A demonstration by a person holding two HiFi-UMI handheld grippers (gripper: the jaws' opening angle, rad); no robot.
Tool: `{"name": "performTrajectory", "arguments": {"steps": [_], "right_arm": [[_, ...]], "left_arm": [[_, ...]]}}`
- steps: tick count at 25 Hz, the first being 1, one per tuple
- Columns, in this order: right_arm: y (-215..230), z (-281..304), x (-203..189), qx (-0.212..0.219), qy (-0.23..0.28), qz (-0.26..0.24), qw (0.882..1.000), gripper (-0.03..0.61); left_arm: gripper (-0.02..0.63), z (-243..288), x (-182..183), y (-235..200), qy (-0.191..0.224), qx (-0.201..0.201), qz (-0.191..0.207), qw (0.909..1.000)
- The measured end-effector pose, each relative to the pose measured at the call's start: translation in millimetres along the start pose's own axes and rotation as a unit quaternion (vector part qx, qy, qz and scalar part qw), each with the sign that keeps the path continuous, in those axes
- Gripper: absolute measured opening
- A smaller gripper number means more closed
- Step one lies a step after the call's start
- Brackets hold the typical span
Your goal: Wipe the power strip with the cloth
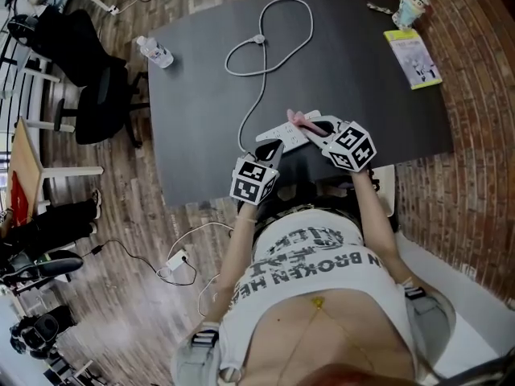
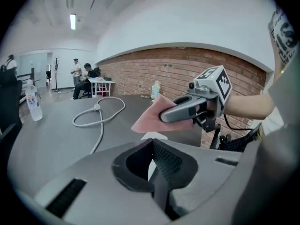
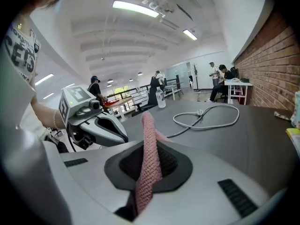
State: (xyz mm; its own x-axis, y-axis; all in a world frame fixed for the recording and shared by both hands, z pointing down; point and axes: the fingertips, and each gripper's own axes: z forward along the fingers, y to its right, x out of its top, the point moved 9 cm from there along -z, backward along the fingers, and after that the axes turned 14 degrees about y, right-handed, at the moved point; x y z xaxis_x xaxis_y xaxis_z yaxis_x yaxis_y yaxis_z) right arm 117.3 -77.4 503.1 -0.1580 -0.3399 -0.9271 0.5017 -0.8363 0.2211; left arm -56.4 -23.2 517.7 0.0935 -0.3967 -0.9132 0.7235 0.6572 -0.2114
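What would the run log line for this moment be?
left gripper: fingers shut, at power strip end | right gripper: holds pink cloth over strip

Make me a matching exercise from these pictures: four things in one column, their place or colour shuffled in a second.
1 cloth
2 water bottle
3 cable
4 booklet

A looped on the table
B yellow-green
C pink, in the right gripper
D at the table's far left corner

Pairs: 1-C, 2-D, 3-A, 4-B
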Motion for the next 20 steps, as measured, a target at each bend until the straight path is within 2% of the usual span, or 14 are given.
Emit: {"name": "performTrajectory", "arguments": {"steps": [4, 9, 20], "right_arm": [[-11.5, -8.0, 23.7, 0.013, 0.064, 0.002, 0.998, 0.017], [-21.4, -19.4, 50.9, 0.008, 0.117, -0.013, 0.993, 0.017], [-38.1, -45.8, 101.7, 0.032, 0.213, -0.033, 0.976, 0.017]], "left_arm": [[0.008, -4.6, 26.1, 13.1, 0.045, 0.015, 0.012, 0.9988], [0.008, -15.7, 57.2, 27.9, 0.103, 0.038, 0.019, 0.9938], [0.008, -48.9, 117.4, 59.2, 0.209, 0.079, 0.036, 0.9739]]}}
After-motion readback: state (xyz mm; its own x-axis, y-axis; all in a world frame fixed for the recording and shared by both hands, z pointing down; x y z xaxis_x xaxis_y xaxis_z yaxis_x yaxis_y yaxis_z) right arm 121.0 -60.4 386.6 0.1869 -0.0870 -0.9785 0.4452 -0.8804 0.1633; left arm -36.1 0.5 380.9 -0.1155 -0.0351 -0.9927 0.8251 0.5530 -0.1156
